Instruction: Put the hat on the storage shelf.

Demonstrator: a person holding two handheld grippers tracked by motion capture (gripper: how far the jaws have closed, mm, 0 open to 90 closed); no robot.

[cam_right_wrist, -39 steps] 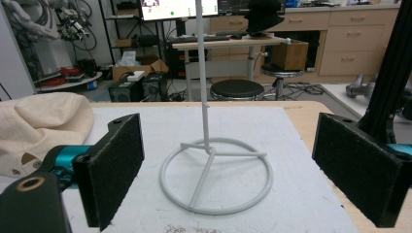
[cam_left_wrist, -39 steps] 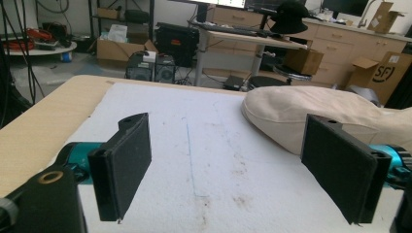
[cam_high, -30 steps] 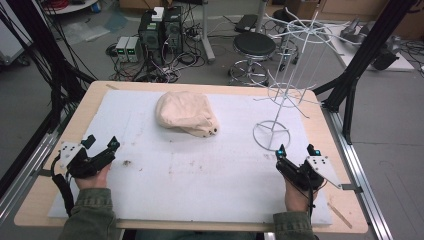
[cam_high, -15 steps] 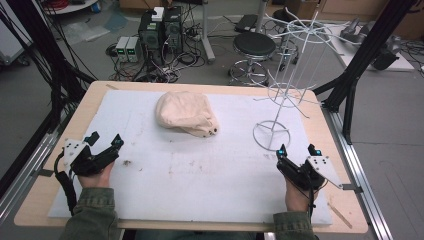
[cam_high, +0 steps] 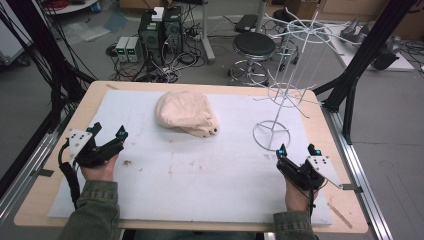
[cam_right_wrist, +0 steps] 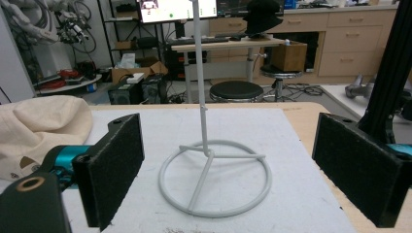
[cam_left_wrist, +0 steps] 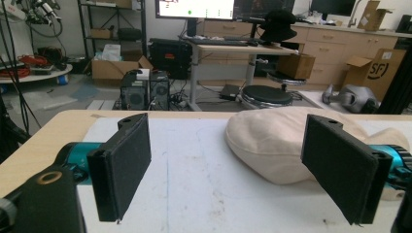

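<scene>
A cream cloth hat (cam_high: 186,114) lies crumpled on the white mat (cam_high: 200,170), toward the back middle; it also lies ahead between my left jaws (cam_left_wrist: 286,141) and at the left edge of the right gripper view (cam_right_wrist: 34,124). A white wire stand (cam_high: 280,95) rises at the back right, its ring base (cam_right_wrist: 214,177) just ahead of my right jaws. My left gripper (cam_high: 107,134) rests open at the left edge of the mat, holding nothing. My right gripper (cam_high: 296,150) is open at the front right, just short of the stand's base.
The mat covers a wooden table (cam_high: 55,150) with black frame posts (cam_high: 360,60) at both sides. Behind the table are a stool (cam_high: 254,47), computer boxes (cam_high: 160,27) and loose cables on the floor. A stained bare stretch of mat (cam_high: 200,165) lies between my grippers.
My left gripper has shifted slightly right and forward along the mat's left edge. The right gripper, hat and stand have stayed put.
</scene>
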